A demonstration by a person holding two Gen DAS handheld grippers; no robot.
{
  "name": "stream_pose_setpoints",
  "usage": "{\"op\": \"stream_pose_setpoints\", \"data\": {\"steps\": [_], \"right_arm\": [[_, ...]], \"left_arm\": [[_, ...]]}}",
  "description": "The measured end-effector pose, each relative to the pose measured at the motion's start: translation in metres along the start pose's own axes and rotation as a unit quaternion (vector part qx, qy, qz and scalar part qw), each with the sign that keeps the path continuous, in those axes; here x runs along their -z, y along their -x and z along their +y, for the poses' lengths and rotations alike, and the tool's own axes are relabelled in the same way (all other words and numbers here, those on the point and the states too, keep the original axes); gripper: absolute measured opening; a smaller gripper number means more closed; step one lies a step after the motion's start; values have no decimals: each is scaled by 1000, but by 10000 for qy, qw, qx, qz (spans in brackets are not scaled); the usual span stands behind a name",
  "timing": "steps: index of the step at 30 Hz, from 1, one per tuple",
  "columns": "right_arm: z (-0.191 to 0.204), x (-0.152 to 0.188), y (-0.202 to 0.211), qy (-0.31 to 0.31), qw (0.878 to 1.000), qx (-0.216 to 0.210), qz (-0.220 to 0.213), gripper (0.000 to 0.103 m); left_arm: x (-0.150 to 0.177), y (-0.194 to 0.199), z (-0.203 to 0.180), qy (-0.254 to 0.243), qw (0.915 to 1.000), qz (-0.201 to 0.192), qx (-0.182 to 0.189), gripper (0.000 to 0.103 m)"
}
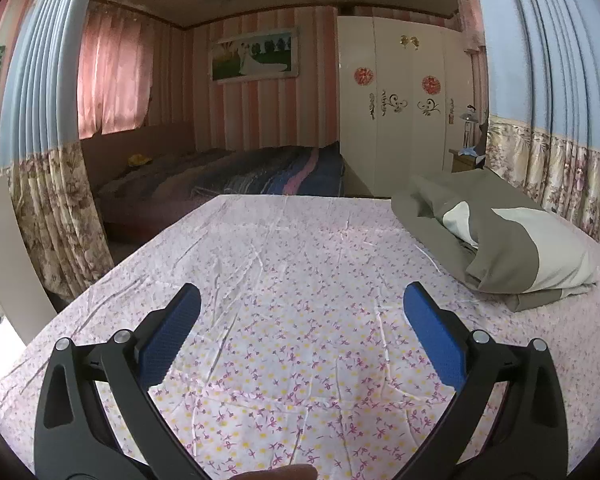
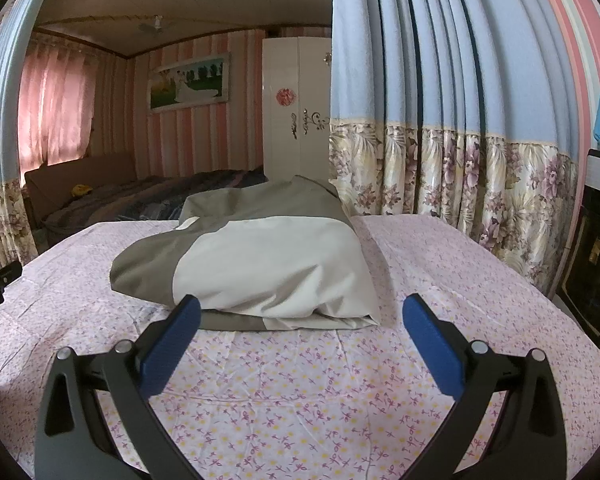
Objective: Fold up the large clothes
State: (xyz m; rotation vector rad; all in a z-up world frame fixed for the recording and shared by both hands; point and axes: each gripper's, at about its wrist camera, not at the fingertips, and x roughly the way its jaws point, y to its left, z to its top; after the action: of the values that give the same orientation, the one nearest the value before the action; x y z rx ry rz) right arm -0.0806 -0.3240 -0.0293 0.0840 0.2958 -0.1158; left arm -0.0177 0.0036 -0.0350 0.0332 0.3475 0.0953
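Presently catalogued: one large garment [image 2: 260, 264], grey with pale panels, lying in a loose, bunched heap on a table covered by a pink flowered cloth [image 2: 300, 400]; apparently not yet folded, though how many layers it has cannot be told. Position relative to tools: the garment lies directly ahead of the right gripper [image 2: 300, 316], its near hem just beyond the fingertips and apart from them; from the left gripper [image 1: 302, 304] the same garment [image 1: 500, 240] sits ahead and well off to the right, with bare flowered cloth [image 1: 280, 280] between; the right hand is judged clearly the nearer. Long axis: runs away from the right gripper toward the far edge of the table, the broad pale end nearest, the narrower grey end pointing toward the flowered curtain [image 2: 440, 168] and the white wardrobe [image 2: 296, 108] behind; seen from the left side, that axis slants from near right to far centre. Tool state: both grippers stand wide, blue pads [image 2: 172, 344] spread, nothing held in either; neither touches the garment. Judgement: the next move likely turns on the right gripper reaching straight forward to the near hem, while the left would have to cross rightward to meet the garment's left flank; the bunched cloth will probably need spreading flat before any fold holds.
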Motion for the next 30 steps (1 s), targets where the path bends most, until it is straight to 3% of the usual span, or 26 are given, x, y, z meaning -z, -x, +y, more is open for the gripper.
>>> {"op": "stream_pose_setpoints", "data": {"steps": [10,24,30], "right_arm": [[0,1,-1,0,10000,0,8,101],[-1,1,-1,-3,10000,-6,0,101],[-1,0,-1,-7,10000,-8,7,101]], "left_arm": [[-1,-3,6,226,9996,89,-171,100],[-2,4,2,105,9999,-110,53,100],[-3,-2,5,186,9998,53,39,100]]}}
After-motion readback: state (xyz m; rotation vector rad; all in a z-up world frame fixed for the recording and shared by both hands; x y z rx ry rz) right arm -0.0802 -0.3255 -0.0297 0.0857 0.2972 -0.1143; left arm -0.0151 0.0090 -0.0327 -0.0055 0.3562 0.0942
